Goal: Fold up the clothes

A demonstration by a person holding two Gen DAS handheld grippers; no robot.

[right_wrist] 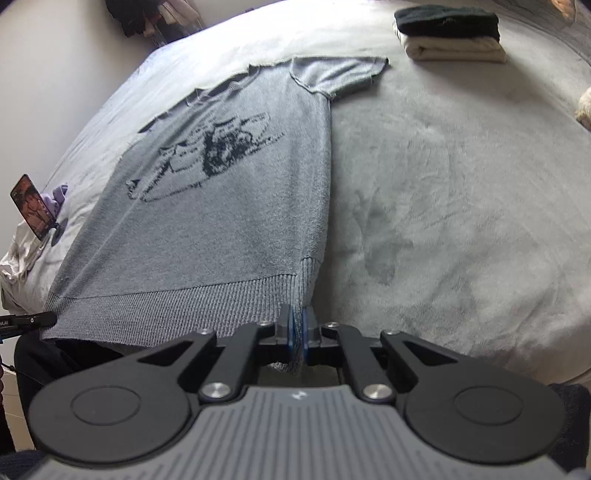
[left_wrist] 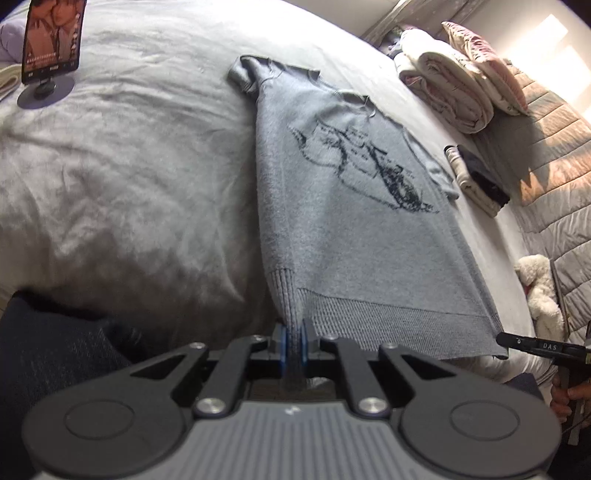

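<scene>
Because our left gripper [left_wrist: 293, 334] and right gripper [right_wrist: 297, 323] each pinch only one ribbed hem corner of the grey knit sweater [left_wrist: 343, 184] spread mid-frame on the bed [left_wrist: 122, 166], we fear an uneven lift could slip it.

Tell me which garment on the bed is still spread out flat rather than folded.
The grey knitted sweater with the dark picture on its chest; the black top and cream top beyond it sit folded in a stack.

Right gripper [right_wrist: 296, 330] clamped the grey knit top [right_wrist: 221, 206] at its ribbed hem corner; garment lay spread ahead-left on the bed cover [right_wrist: 443, 221].
</scene>
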